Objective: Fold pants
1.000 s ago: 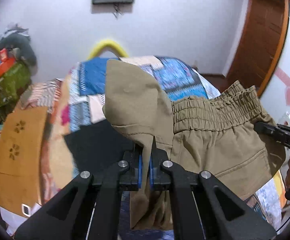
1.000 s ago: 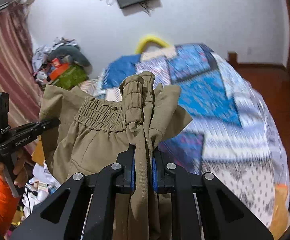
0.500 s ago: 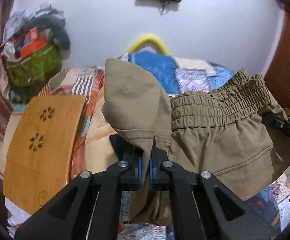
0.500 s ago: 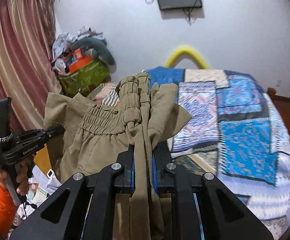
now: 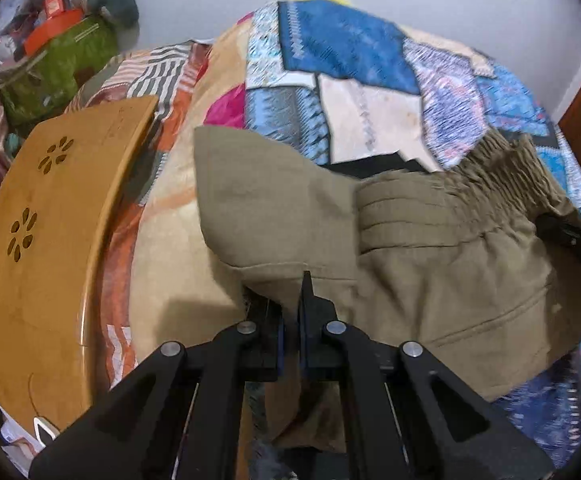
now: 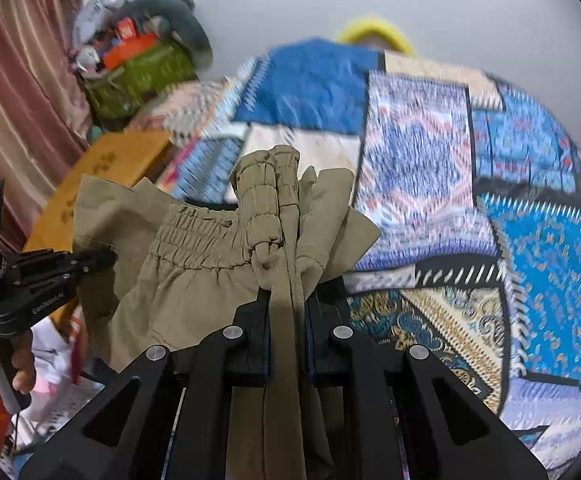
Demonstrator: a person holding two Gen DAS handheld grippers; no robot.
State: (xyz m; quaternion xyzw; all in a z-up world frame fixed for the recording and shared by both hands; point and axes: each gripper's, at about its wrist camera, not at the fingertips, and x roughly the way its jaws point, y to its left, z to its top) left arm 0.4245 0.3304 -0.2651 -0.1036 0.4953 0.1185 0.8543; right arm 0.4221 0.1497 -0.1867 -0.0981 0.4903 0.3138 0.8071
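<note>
Khaki pants (image 5: 430,264) with an elastic waistband hang in the air between both grippers, above a patchwork bedspread (image 5: 362,92). My left gripper (image 5: 290,300) is shut on one corner of the waist fabric. My right gripper (image 6: 286,300) is shut on the bunched other end of the waistband (image 6: 266,200), with cloth running down between its jaws. The right gripper's tip (image 5: 570,236) shows at the right edge of the left wrist view; the left gripper (image 6: 94,258) shows at the left of the right wrist view, held by a hand (image 6: 18,364). The pant legs drop out of sight below.
A wooden lap table (image 5: 38,248) lies on the bed's left side. A green bag (image 5: 54,68) heaped with clutter and a grey plush sits against the wall. A striped curtain (image 6: 22,80) hangs left. A yellow headboard arc (image 6: 374,30) rises behind the bed (image 6: 530,220).
Both grippers have come down and forward with the pants, tilting toward the bed. The wall screen has left the views, and the bedspread now fills most of each.
</note>
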